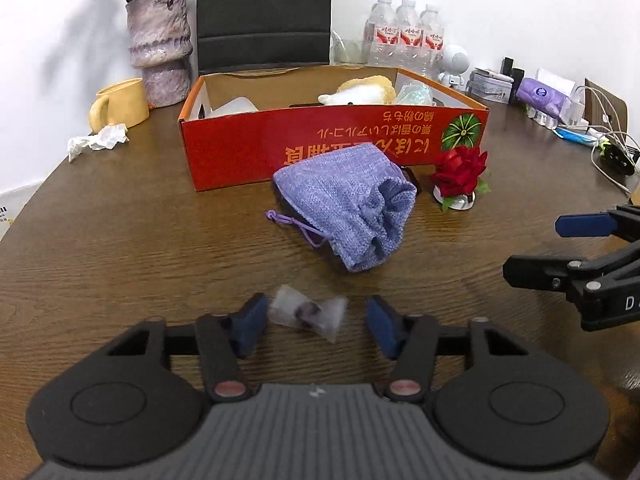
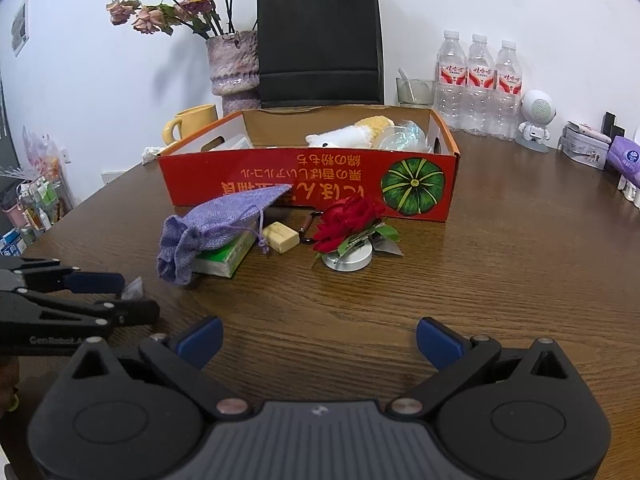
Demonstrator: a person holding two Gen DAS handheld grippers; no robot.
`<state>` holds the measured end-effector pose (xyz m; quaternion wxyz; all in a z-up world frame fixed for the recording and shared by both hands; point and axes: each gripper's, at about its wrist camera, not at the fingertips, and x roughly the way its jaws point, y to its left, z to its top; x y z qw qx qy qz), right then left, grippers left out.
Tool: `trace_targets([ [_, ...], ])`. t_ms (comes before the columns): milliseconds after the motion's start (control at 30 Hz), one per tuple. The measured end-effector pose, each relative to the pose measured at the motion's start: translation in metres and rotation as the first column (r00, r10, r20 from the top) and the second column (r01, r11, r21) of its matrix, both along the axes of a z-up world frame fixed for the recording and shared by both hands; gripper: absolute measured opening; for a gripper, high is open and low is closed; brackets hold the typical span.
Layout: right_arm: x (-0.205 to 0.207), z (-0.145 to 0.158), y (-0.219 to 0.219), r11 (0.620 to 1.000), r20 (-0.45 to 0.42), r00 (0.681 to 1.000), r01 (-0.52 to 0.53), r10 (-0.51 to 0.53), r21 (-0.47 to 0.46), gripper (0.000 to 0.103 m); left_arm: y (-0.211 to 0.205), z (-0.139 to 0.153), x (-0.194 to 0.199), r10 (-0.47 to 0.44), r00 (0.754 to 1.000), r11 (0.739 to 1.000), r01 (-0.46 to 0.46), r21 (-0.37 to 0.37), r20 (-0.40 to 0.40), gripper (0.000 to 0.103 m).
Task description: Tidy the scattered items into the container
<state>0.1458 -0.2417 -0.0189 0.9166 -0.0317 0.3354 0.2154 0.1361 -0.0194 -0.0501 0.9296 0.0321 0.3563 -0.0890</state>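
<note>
A red cardboard box stands on the wooden table and holds a plush toy and other items. In front of it lie a purple drawstring pouch, a red rose on a round base, a green pack under the pouch, a cream block and a carabiner. My left gripper is open, its fingers on either side of a small clear wrapped item. My right gripper is open and empty over bare table.
A yellow mug, a vase of dried flowers, a black bag, water bottles, a glass, a small white robot figure and crumpled tissue stand around the box. Cables and chargers lie at the right edge.
</note>
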Motion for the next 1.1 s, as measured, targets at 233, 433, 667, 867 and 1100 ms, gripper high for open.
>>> trace_targets([
  [233, 0.003, -0.003, 0.004, 1.0, -0.007, 1.0, -0.006, 0.006, -0.004, 0.103, 0.01, 0.002, 0.004, 0.028, 1.0, 0.999, -0.028, -0.038, 0.006, 0.015],
  [433, 0.015, -0.001, 0.006, 1.0, -0.004, 1.0, -0.007, 0.007, -0.018, 0.103, 0.013, 0.005, 0.005, 0.034, 0.999, 0.998, -0.032, -0.048, 0.031, 0.011],
  [667, 0.048, 0.001, 0.017, 0.997, 0.024, 1.0, -0.008, 0.01, -0.074, 0.103, 0.02, 0.008, 0.01, 0.052, 0.997, 0.997, -0.05, -0.053, 0.051, 0.01],
  [867, 0.081, -0.005, 0.025, 0.993, 0.019, 1.0, 0.007, -0.005, -0.118, 0.077, 0.023, 0.012, 0.015, 0.061, 0.996, 0.997, -0.057, -0.059, 0.063, 0.01],
  [1100, 0.087, -0.008, 0.026, 0.995, -0.003, 1.0, -0.013, 0.013, -0.1, 0.038, 0.024, 0.016, 0.018, 0.057, 0.995, 0.997, -0.051, -0.066, 0.08, 0.01],
])
